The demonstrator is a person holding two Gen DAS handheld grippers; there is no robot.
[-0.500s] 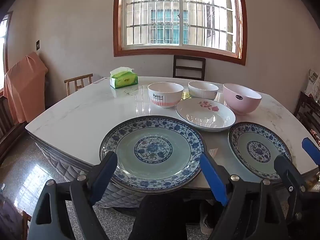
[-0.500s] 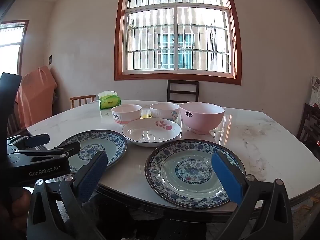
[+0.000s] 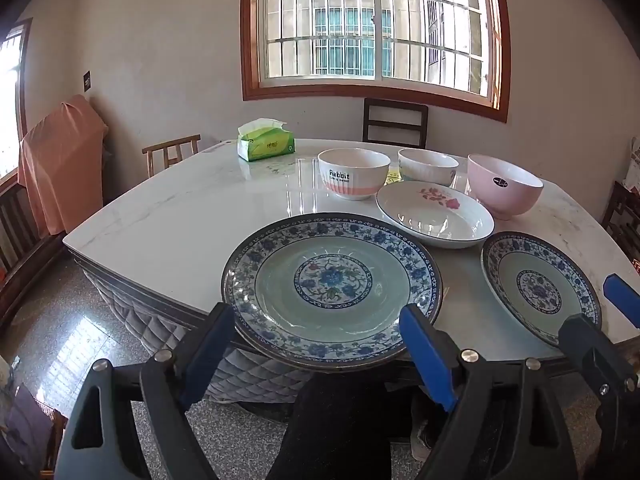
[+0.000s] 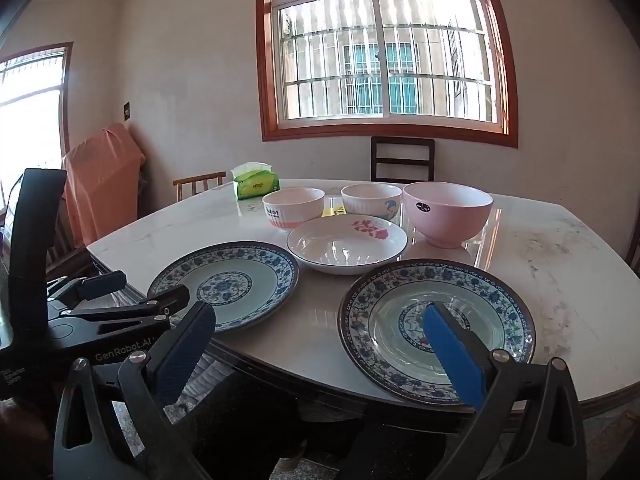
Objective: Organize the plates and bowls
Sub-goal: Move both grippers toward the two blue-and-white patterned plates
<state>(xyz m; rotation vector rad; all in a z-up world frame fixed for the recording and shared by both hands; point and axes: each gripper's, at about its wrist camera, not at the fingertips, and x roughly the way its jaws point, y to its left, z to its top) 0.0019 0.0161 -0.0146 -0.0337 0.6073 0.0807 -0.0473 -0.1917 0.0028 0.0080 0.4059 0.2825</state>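
Observation:
Two blue-patterned plates lie at the near edge of the marble table: a left plate and a right plate. Behind them lie a white rose dish, a "Rabbit" bowl, a small white bowl and a pink bowl. My left gripper is open and empty at the left plate's near rim. My right gripper is open and empty, its right finger over the right plate.
A green tissue box stands at the table's back left. Wooden chairs stand behind the table, another chair at the left. An orange cloth hangs at the left wall.
Both grippers have shifted slightly left and a little closer to the plates; the right gripper's right finger now overlaps the right plate. No dish has moved.

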